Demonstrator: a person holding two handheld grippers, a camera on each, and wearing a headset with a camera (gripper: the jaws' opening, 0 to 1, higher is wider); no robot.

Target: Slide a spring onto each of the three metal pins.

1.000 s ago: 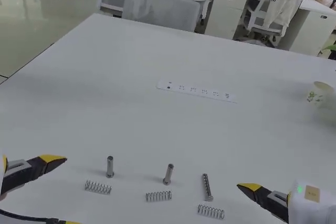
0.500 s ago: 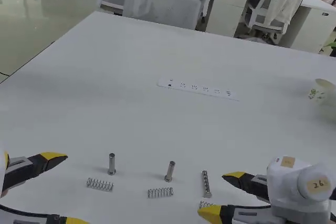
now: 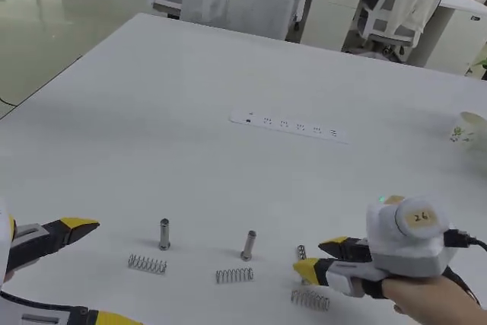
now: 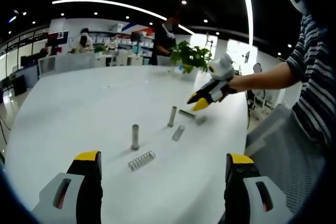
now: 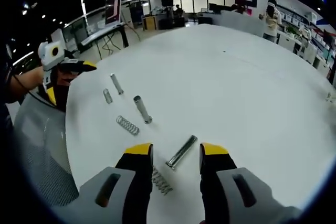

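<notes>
Two metal pins (image 3: 164, 234) (image 3: 249, 244) stand upright on the white table (image 3: 228, 74). A third pin (image 5: 182, 151) lies flat at the right. In front of each pin lies a spring (image 3: 147, 264) (image 3: 234, 274) (image 3: 310, 299). My right gripper (image 3: 319, 257) is open, its jaws either side of the lying pin, as the right gripper view (image 5: 176, 150) shows. The third spring (image 5: 161, 179) lies just beside its left jaw. At the table's near left corner my left gripper (image 3: 97, 271) is wide open and holds nothing (image 4: 164, 157).
A white power strip (image 3: 289, 125) lies across the middle of the table. A paper cup (image 3: 470, 129) sits near the right edge. Chairs (image 3: 236, 5) and desks stand beyond the far edge. Bare table stretches between the pins and the strip.
My right gripper has come in from the lower right and moved left up to the lying pin. The left gripper has stayed put. Pins and springs have not moved.
</notes>
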